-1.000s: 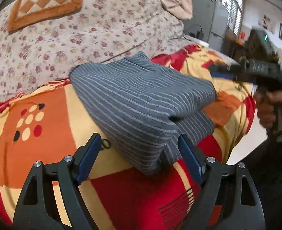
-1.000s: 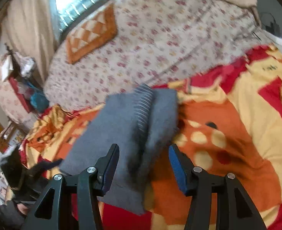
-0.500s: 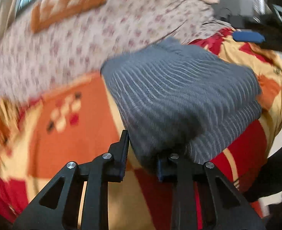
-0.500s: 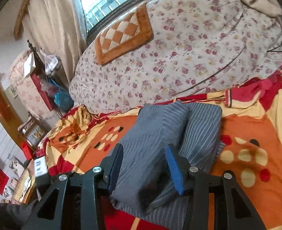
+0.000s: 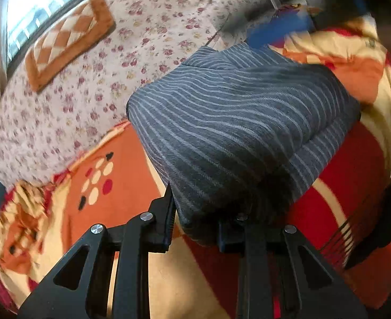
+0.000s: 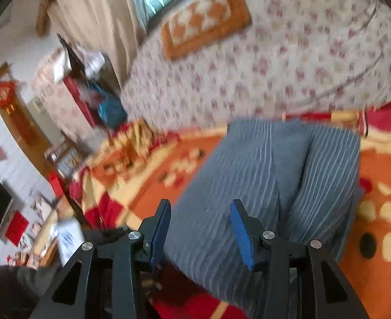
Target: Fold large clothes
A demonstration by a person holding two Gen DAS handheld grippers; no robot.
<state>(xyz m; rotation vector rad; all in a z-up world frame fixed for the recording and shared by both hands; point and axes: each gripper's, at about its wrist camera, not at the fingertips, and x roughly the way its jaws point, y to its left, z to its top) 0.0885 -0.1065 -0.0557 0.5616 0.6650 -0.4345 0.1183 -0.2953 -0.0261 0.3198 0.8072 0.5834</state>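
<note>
Left gripper point(image 5: 195, 223) pinches the striped grey garment's point(image 5: 238, 122) near corner; right gripper point(image 6: 199, 228) spread astride it. Lift both edges evenly.

Folded garment point(image 5: 238, 122) showing grey-blue with thin pale stripes. Blanket point(image 5: 121, 175) showing orange, red, cream blocks with dots. Quilt point(image 5: 153, 26) showing white with small pink flowers. Cushion point(image 5: 67, 40) showing orange-and-cream checks. Gripper pads point(image 6: 242, 235) showing blue.

Window point(image 5: 36, 13) daylight, motion blur, fisheye warping.
</note>
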